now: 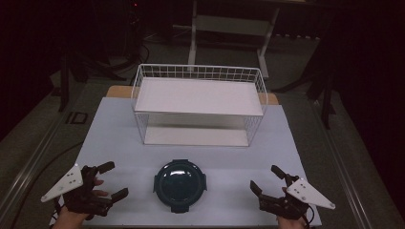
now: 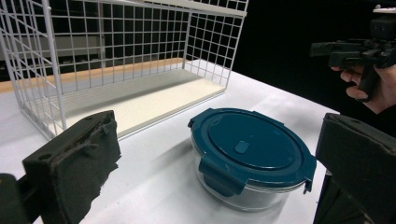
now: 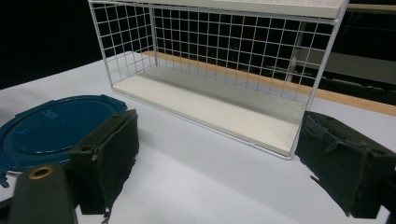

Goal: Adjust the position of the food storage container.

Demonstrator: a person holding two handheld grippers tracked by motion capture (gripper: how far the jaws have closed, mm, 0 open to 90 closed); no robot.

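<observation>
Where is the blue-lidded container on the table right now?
In the high view, the container sits near the table's front edge, midway between the left gripper and right gripper, in front of the wire shelf.

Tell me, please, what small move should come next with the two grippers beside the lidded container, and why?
Probably bring both inward toward the lidded container. It sits untouched on the table between the left gripper and the right gripper, each with jaws open and holding nothing. The wire shelf rack stands behind it, so closing in from both sides looks like the likely start of a two-handed lift.
</observation>
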